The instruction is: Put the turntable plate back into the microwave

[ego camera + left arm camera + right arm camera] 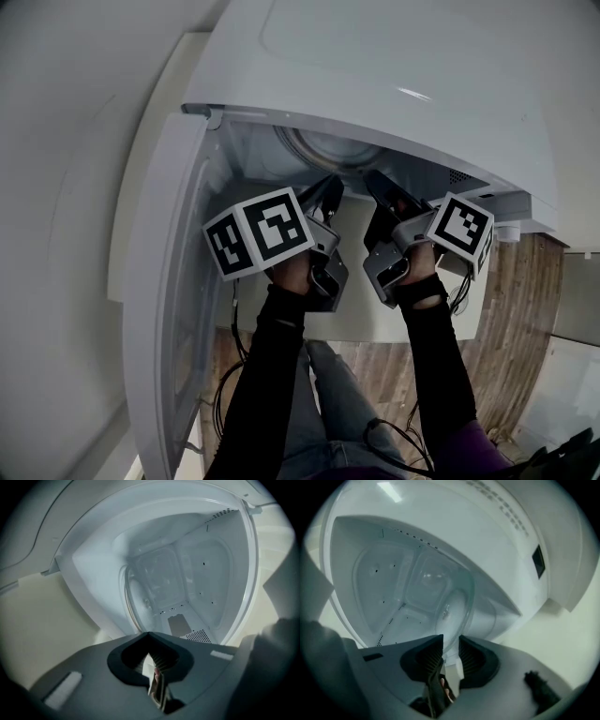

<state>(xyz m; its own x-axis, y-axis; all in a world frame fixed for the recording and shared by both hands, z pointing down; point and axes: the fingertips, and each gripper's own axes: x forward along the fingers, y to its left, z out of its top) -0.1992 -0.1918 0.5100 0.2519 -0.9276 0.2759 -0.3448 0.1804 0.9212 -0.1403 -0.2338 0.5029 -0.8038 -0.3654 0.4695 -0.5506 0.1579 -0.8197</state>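
Observation:
The clear glass turntable plate (325, 150) lies inside the open white microwave (422, 66), just past both grippers. In the left gripper view the plate's rim (128, 595) curves down into the tips of my left gripper (149, 634), whose jaws are shut on it. My left gripper (332, 186) reaches into the cavity mouth. My right gripper (377, 180) is beside it on the right. In the right gripper view the plate (457, 606) dips between the right gripper's (451, 641) jaws, which stand apart with a gap around the rim.
The microwave door (173, 291) hangs open at the left. The cavity's back wall (206, 573) has small vent holes. A cream counter (356, 314) runs below the opening. Wood floor (520, 309) and cables lie beneath.

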